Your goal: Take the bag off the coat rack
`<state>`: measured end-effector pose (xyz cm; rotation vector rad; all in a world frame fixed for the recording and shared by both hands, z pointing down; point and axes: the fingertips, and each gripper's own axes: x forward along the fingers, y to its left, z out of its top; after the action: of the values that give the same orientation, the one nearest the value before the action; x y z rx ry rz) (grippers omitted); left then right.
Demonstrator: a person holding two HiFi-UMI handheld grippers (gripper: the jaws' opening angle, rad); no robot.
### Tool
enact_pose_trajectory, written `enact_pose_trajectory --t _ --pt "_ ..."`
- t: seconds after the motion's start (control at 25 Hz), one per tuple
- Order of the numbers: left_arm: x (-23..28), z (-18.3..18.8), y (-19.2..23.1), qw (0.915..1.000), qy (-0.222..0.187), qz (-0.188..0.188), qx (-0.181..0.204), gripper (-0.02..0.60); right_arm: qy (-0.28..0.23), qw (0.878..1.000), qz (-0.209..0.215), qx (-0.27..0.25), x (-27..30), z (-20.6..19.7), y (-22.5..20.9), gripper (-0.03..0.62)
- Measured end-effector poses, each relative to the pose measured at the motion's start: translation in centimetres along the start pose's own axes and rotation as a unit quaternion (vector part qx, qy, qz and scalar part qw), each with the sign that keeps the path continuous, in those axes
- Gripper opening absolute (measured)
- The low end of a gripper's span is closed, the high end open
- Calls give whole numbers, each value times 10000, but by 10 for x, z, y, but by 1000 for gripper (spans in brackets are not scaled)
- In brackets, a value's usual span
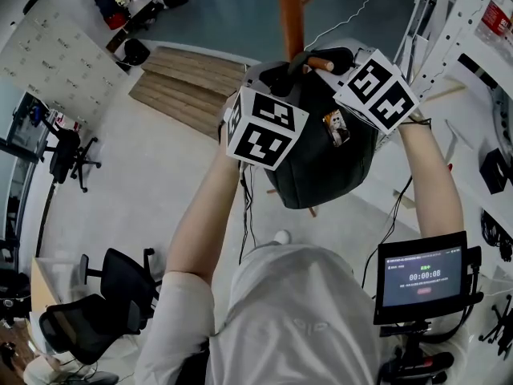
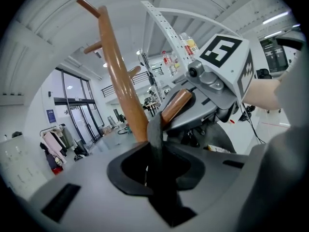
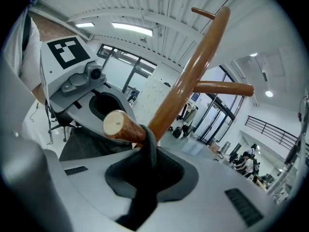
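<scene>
A black bag (image 1: 321, 159) hangs by its dark strap (image 2: 155, 134) from a wooden peg (image 2: 176, 105) of the brown coat rack pole (image 1: 290, 14). My left gripper (image 2: 157, 163) has its jaws closed on the strap just below the peg, on the left side of the bag. My right gripper (image 3: 147, 178) is shut on the same strap (image 3: 149, 153) from the other side, right under the peg's pale end (image 3: 123, 126). In the head view both grippers (image 1: 276, 79) (image 1: 337, 58) meet at the bag's top, close to the pole.
A white perforated shelf rack (image 1: 473, 22) stands close on the right. A tablet screen (image 1: 422, 275) is at lower right. Black office chairs (image 1: 104, 303) stand at lower left, and a wooden platform (image 1: 192, 79) lies beyond the rack's base.
</scene>
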<state>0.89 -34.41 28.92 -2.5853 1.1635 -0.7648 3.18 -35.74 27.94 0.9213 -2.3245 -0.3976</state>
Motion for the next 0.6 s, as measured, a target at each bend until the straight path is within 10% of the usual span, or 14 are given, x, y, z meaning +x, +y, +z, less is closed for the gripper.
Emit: enact_pose_trajectory --t 0.6 --pt "-3 3 2 9999 -61 118 50 46 -164 9978 -606 228 -6 5 -8 38"
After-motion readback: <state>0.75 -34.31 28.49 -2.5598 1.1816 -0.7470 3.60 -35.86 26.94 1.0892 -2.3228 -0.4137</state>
